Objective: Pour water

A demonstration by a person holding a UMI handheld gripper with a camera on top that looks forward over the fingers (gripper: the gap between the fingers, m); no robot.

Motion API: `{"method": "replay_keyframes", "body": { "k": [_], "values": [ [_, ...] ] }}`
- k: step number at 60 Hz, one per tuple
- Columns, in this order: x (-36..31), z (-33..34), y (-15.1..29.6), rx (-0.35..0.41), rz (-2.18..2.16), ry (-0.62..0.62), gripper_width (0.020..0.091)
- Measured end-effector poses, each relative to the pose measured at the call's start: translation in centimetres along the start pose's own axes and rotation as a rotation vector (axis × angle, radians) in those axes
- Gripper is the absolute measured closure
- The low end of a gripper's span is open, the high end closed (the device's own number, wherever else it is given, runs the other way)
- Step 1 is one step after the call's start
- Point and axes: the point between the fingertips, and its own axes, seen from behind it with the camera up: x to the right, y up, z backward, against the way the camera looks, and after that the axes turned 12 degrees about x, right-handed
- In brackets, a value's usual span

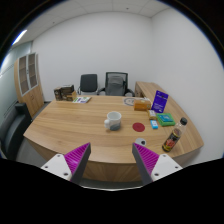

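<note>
A white mug (114, 120) stands near the middle of the long wooden table (70, 125), well beyond my fingers. A dark bottle with an orange label (173, 139) stands upright to the right, near the table's right edge and just beyond my right finger. My gripper (110, 158) hovers over the table's near edge, open, with nothing between its magenta pads (77, 156).
On the right part of the table lie a purple box (160, 100), an orange packet (142, 105), a small teal item (155, 124) and a dark one (135, 128). A box (66, 93) and papers sit at the far left. Two office chairs (104, 84) stand behind; a cabinet (29, 80) at left.
</note>
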Motion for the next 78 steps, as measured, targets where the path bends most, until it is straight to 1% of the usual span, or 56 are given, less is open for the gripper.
{"method": "replay_keyframes", "body": {
  "k": [7, 12, 19, 24, 33, 42, 46, 48, 50, 51, 52, 54, 55, 57, 59, 64, 66, 67, 72, 78],
  "values": [
    [7.8, -1.4, -3.0, -0.026, 0.002, -0.021, 0.0247],
    [13.9, -2.9, -5.1, -0.028, 0.011, -0.057, 0.0247],
    [21.8, -4.9, -9.1, -0.059, 0.004, -0.100, 0.0248],
    [26.8, -6.7, -11.2, -0.063, 0.000, -0.120, 0.0247],
    [32.7, -10.8, -11.9, 0.001, -0.016, -0.127, 0.0249],
    [34.0, -15.7, -10.1, 0.097, -0.053, -0.090, 0.0250],
    [34.7, -17.4, -9.3, 0.135, -0.055, -0.106, 0.0253],
    [34.9, -18.0, -9.0, 0.150, -0.059, -0.115, 0.0272],
    [34.9, -18.6, -9.0, 0.158, -0.069, -0.112, 0.0317],
    [34.8, -18.9, -8.9, 0.162, -0.075, -0.107, 0.0358],
    [34.6, -19.1, -8.8, 0.168, -0.080, -0.102, 0.0414],
    [34.6, -19.6, -8.6, 0.181, -0.086, -0.107, 0.0545],
    [34.7, -19.7, -8.5, 0.186, -0.086, -0.111, 0.0565],
    [35.2, -20.1, -8.4, 0.197, -0.079, -0.121, 0.0570],
    [34.8, -19.6, -8.4, 0.207, -0.074, -0.127, 0.0591],
    [34.9, -19.4, -8.3, 0.225, -0.069, -0.139, 0.0669],
    [34.9, -19.4, -8.2, 0.228, -0.062, -0.145, 0.0679],
    [34.9, -19.4, -8.2, 0.230, -0.056, -0.145, 0.0708],
    [34.6, -19.5, -8.2, 0.228, -0.009, -0.143, 0.0708],
    [34.8, -19.6, -8.0, 0.211, 0.027, -0.174, 0.0707]
  ]
}}
